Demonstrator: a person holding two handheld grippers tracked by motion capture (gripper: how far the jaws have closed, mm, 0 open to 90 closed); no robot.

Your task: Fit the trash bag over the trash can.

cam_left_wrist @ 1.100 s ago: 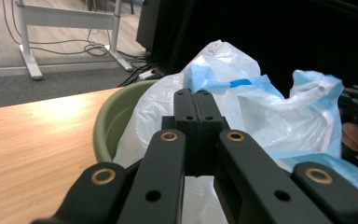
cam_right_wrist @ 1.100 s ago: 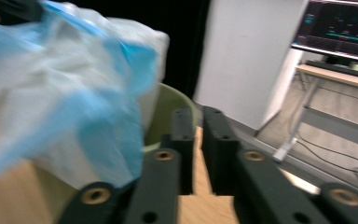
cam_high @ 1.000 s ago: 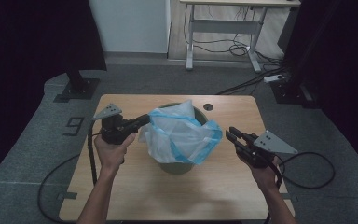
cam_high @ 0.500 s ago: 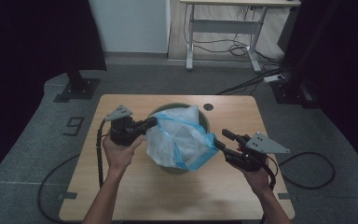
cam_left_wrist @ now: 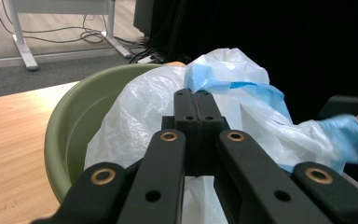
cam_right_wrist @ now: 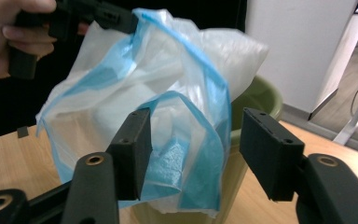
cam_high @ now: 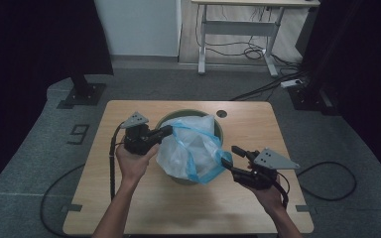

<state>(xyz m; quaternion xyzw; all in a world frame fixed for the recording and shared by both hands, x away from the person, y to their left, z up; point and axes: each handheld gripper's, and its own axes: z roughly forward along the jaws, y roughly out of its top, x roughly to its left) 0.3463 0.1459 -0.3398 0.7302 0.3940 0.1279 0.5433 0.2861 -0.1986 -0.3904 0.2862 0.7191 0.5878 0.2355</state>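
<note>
Now the left claw (cam_high: 166,131) pinches the blue rim of the bag (cam_high: 191,148), which sits half in the green bin (cam_left_wrist: 70,126) on the worktop (cam_high: 129,198). Opposite, the right claw (cam_high: 230,159) has just been opening; its jaws stand apart, the bag's blue edge loose between them.

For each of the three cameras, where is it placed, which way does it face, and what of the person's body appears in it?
High view: above the person's side, facing forward and down on the table; both forearms and hand-held grippers show.
Left gripper view: on the left hand-held gripper, looking along its shut jaws, which pinch the bag over the bin.
Right gripper view: on the right hand-held gripper, jaws open around the bag's blue edge; the left hand shows far off.
Shared: bag and bin in all three.
</note>
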